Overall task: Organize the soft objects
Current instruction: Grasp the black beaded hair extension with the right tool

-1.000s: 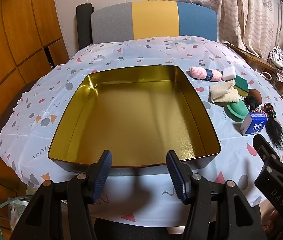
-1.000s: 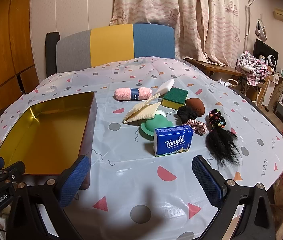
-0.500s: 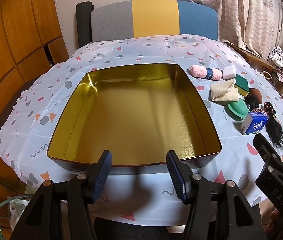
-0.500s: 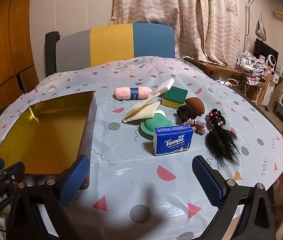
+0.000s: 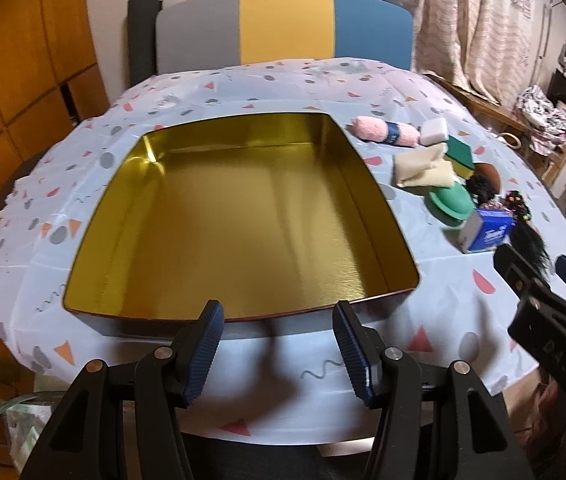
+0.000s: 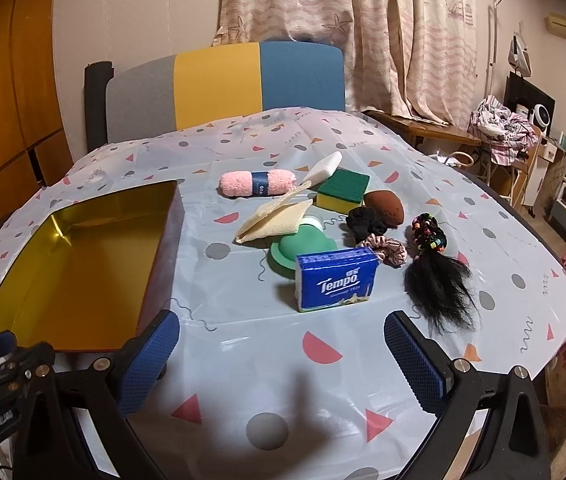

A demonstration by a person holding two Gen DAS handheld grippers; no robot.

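Observation:
An empty gold tin box [image 5: 239,216] sits on the table; its rim also shows in the right wrist view [image 6: 163,232]. Right of it lie soft items: pink yarn [image 6: 257,184], a beige cloth [image 6: 279,218], a green-yellow sponge [image 6: 343,192], a white sponge [image 6: 325,166], a green puff [image 6: 303,246], a Tempo tissue pack [image 6: 333,280], a brown sponge [image 6: 385,206], scrunchies [image 6: 367,220] and a black hairpiece [image 6: 441,284]. My left gripper [image 5: 277,346] is open and empty at the box's near edge. My right gripper [image 6: 283,354] is open and empty, in front of the tissue pack.
A patterned tablecloth [image 6: 243,340] covers the round table. A grey, yellow and blue chair back [image 6: 219,84] stands behind it. Wooden panels are on the left; curtains and a cluttered side table [image 6: 499,128] are on the right.
Both grippers have drifted slightly; the left view has shifted a little so the box sits a bit further off. Nothing on the table has moved.

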